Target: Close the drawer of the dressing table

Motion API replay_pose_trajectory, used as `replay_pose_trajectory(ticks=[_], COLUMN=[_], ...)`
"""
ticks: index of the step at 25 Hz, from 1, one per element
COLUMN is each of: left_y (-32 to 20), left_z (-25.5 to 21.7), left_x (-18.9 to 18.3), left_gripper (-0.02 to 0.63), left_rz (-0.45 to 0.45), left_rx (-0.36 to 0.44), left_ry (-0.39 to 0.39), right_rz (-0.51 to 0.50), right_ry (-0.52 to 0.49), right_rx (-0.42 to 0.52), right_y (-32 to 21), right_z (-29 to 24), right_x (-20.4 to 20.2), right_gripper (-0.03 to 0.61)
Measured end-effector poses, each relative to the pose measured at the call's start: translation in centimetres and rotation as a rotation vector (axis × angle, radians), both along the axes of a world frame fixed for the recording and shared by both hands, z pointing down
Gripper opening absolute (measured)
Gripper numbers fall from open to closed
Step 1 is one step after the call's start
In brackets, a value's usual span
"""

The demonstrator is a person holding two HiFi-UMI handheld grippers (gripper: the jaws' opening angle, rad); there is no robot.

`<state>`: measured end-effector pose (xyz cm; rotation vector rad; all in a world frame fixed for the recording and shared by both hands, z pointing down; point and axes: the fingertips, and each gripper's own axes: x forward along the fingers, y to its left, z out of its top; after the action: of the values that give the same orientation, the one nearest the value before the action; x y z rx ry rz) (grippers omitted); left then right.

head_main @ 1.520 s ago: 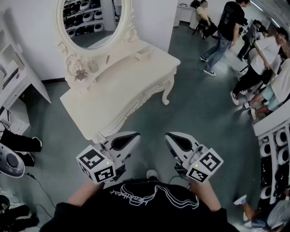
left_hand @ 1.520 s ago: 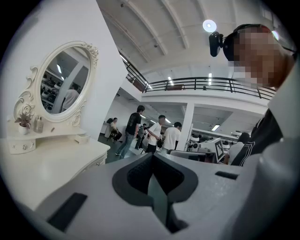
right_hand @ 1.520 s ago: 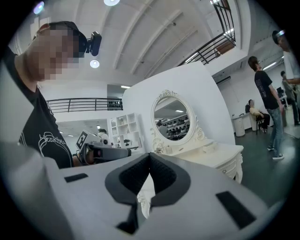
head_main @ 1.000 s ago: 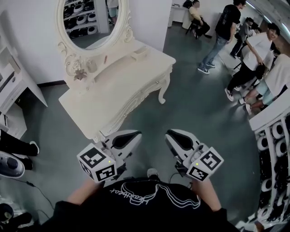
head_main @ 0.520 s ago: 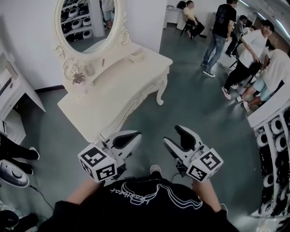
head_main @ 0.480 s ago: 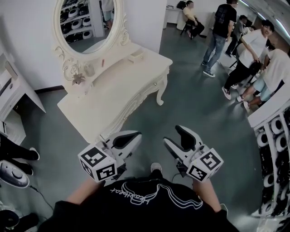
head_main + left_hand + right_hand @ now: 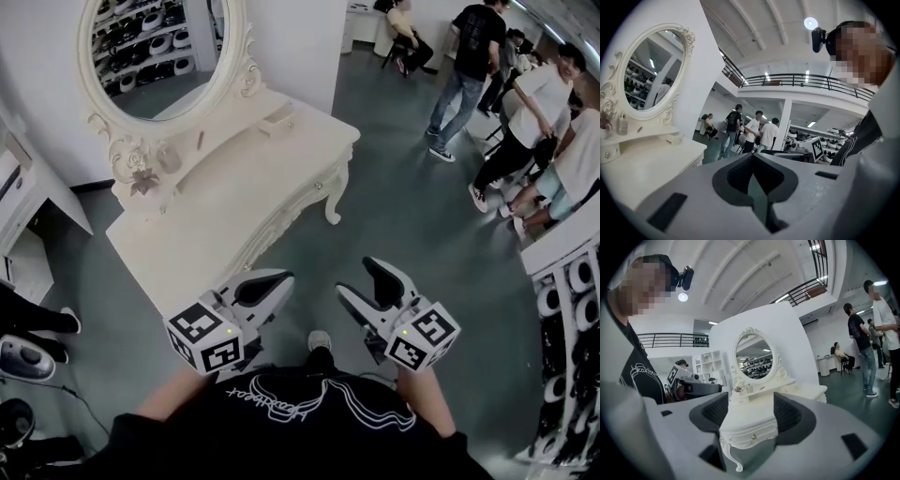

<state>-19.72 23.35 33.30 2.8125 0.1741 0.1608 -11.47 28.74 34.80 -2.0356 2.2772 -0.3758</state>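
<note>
The cream dressing table [image 7: 234,178] with its oval mirror [image 7: 155,47] stands at the upper left of the head view, a step away from both grippers. Its front apron runs along the near edge, and no drawer front stands out from it that I can see. My left gripper [image 7: 267,286] is shut and empty; its jaws meet in the left gripper view [image 7: 753,157], with the table at that view's left. My right gripper [image 7: 364,283] is opening with nothing between its jaws. In the right gripper view it [image 7: 751,411] frames the table's drawer front with a knob [image 7: 753,437].
Several people [image 7: 478,47] stand and sit at the upper right. White shelving [image 7: 28,206] is at the left and a rack of round items [image 7: 572,281] at the right. A dark device [image 7: 19,356] lies on the grey floor at the lower left.
The right gripper's jaws have gone from shut to wide apart. Both grippers have shifted slightly, and the table now sits further left in the head view.
</note>
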Motion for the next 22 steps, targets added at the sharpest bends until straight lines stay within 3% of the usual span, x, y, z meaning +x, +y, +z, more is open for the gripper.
replay_pose_trajectory(ticks=[13,22], left_y=[-8.0,-12.7], left_z=[-0.7,1.9], left_x=[15.7,19.8], left_gripper=[0.003,0.003], left_rz=[-0.135,-0.223], left_rx=[-0.004,-0.038], left_ry=[-0.002,-0.037], right_rz=[-0.154,-0.231], right_ry=[-0.002,0.01], right_rx=[-0.044,-0.069], right_y=[-8.6,-14.1], right_z=[0.4,2.1], right_x=[15.0,20.0], right_gripper=[0.258,0.245])
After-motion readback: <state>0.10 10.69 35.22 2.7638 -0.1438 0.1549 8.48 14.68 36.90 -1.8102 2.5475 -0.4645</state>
